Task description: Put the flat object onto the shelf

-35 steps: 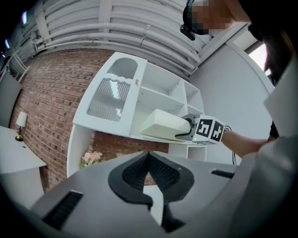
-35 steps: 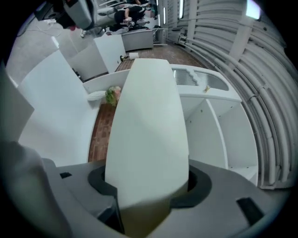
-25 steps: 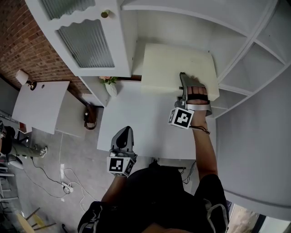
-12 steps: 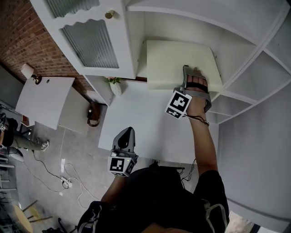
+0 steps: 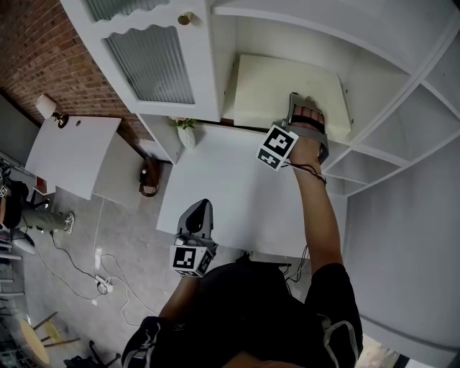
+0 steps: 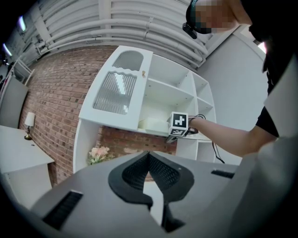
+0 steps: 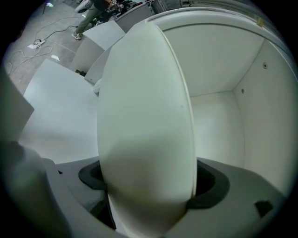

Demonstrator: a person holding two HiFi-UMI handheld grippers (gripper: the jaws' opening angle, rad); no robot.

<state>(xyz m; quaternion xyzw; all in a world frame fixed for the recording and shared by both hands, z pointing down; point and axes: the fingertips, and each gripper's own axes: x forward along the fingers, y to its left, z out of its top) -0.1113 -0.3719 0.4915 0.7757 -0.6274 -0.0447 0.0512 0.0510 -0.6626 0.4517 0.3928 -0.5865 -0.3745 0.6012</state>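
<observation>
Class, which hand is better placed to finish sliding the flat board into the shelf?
Right: the right tool is at the shelf, cream board between its jaws; the left tool hangs empty over the table.

From my seat I see a pale cream flat rectangular board (image 5: 287,83) in the white wooden shelf cabinet (image 5: 392,68), whose door holds ribbed grey glass (image 5: 152,63) and a brass knob (image 5: 186,18). The brick wall (image 5: 29,50) is red-brown. The grey left gripper (image 5: 200,207) carries black-and-white square markers on its cube (image 5: 190,260).
</observation>
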